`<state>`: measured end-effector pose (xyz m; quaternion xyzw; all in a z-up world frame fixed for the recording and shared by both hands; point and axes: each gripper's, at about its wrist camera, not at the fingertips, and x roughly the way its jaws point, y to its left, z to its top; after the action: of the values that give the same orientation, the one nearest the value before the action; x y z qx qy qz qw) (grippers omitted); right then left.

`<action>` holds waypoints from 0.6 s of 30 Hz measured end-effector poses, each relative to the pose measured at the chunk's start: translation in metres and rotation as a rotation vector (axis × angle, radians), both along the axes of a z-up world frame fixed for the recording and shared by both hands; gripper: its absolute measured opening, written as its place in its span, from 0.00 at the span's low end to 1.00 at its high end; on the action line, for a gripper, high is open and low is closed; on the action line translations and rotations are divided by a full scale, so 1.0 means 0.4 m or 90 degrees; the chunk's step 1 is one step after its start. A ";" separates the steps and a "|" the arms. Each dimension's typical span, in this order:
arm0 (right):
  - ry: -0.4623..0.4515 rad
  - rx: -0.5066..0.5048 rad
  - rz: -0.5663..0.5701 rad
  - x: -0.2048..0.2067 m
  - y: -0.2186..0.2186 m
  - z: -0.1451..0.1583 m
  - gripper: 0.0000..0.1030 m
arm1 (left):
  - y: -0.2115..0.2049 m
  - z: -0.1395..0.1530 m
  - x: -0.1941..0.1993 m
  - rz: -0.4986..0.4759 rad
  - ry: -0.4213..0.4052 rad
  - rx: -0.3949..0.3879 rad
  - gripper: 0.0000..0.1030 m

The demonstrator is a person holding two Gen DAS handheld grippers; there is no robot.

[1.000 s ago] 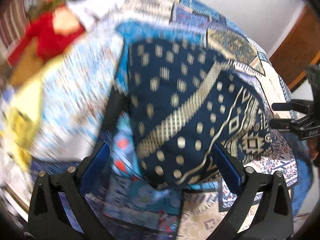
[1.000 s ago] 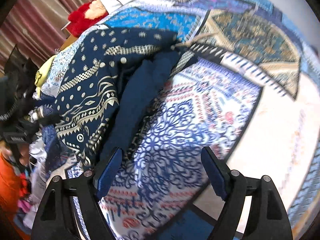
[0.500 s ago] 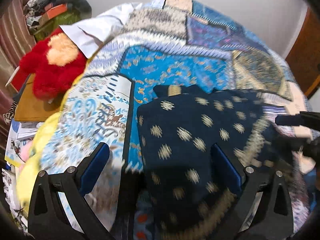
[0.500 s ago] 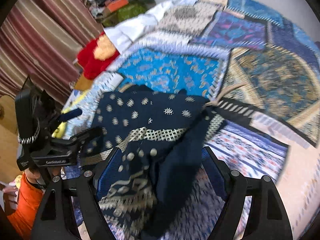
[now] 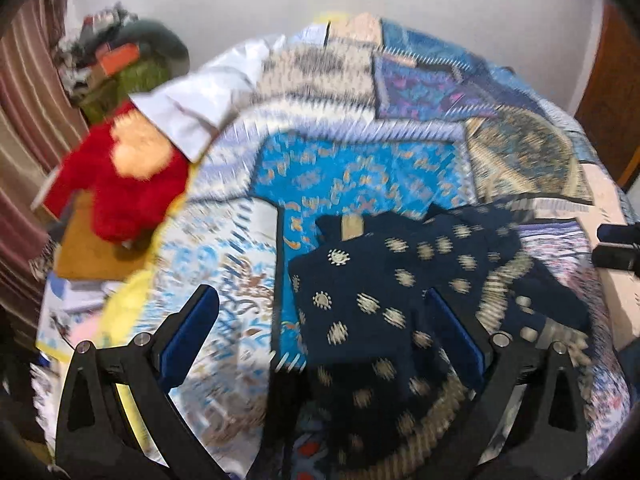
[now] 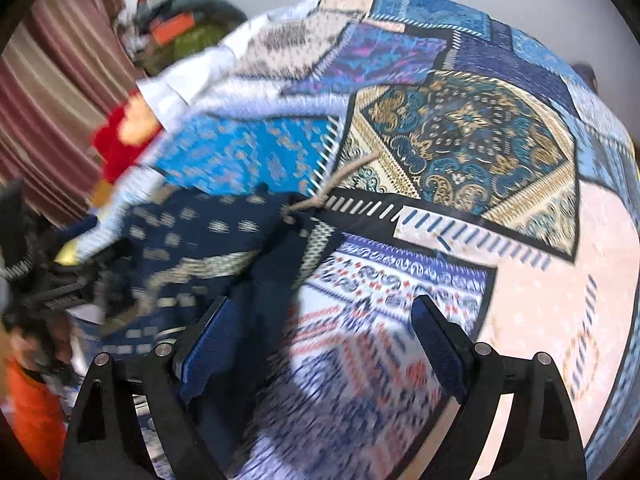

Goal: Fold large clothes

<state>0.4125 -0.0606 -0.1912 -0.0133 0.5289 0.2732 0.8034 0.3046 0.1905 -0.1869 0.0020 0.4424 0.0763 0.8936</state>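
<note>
A navy garment with gold dots and bands (image 5: 380, 300) lies crumpled on the patchwork bedspread (image 5: 352, 168). My left gripper (image 5: 324, 332) hovers over its left part, open, with the pads clear of the cloth. In the right wrist view the garment (image 6: 200, 240) spreads to the left, and a plain navy fold runs past the left pad. My right gripper (image 6: 320, 344) is open with its jaws opening; nothing is pinched between them. A tan cord (image 6: 340, 176) trails from the garment's top. Each gripper shows in the other's view: the right gripper (image 5: 616, 248) and the left gripper (image 6: 52, 292).
A red plush toy (image 5: 120, 184) and a white cloth (image 5: 200, 108) lie at the bed's far left. A clutter pile (image 5: 120, 60) and a striped curtain (image 5: 24, 120) stand behind them. A wooden door (image 5: 608, 92) is at the right. An orange sleeve (image 6: 32, 408) shows at lower left.
Both grippers have drawn back from the garment, so more of the bed shows. The cloth that hung across the left gripper's fingers now lies on the bedspread. The right jaws stand slightly wider.
</note>
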 end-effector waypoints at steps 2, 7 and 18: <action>-0.007 0.045 -0.013 -0.031 -0.028 0.060 0.86 | -0.012 0.058 -0.042 -0.005 -0.031 0.004 1.00; -0.106 0.126 -0.009 -0.156 -0.057 0.254 0.86 | -0.048 0.251 -0.186 -0.015 -0.146 -0.016 1.00; -0.392 0.230 0.006 -0.537 -0.109 0.587 0.86 | -0.166 0.537 -0.541 -0.030 -0.401 0.001 1.00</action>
<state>0.1978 -0.1043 0.0435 0.0452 0.2048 0.3490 0.9134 0.0883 0.1241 0.0278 -0.0106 0.1438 0.0527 0.9881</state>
